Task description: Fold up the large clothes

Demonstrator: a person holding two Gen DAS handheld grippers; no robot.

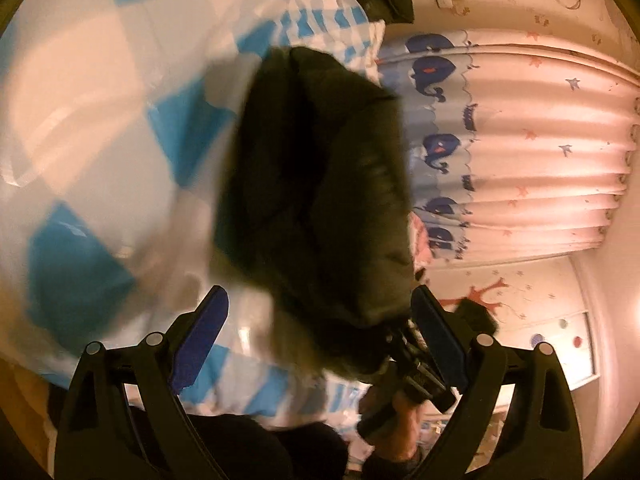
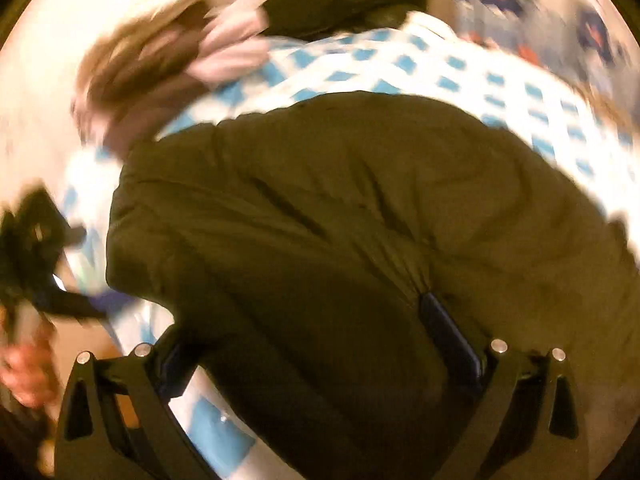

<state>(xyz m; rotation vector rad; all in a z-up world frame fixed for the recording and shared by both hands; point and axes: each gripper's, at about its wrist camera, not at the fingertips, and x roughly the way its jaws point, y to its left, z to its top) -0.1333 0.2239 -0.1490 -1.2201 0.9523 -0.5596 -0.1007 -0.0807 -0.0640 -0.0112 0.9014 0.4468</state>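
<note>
Bedding [image 1: 80, 128] checked blue and white is being covered by a dark jacket [image 2: 340, 220]; whale-print curtains [image 1: 520, 140] are being shown behind. The jacket is being gripped by the right gripper [image 2: 320, 340], while the left gripper [image 1: 320, 320] is being held spread apart.

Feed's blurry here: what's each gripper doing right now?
Left gripper: open, holding nothing; jacket hangs ahead.
Right gripper: jacket fabric between its fingers; grip cannot be told.
</note>
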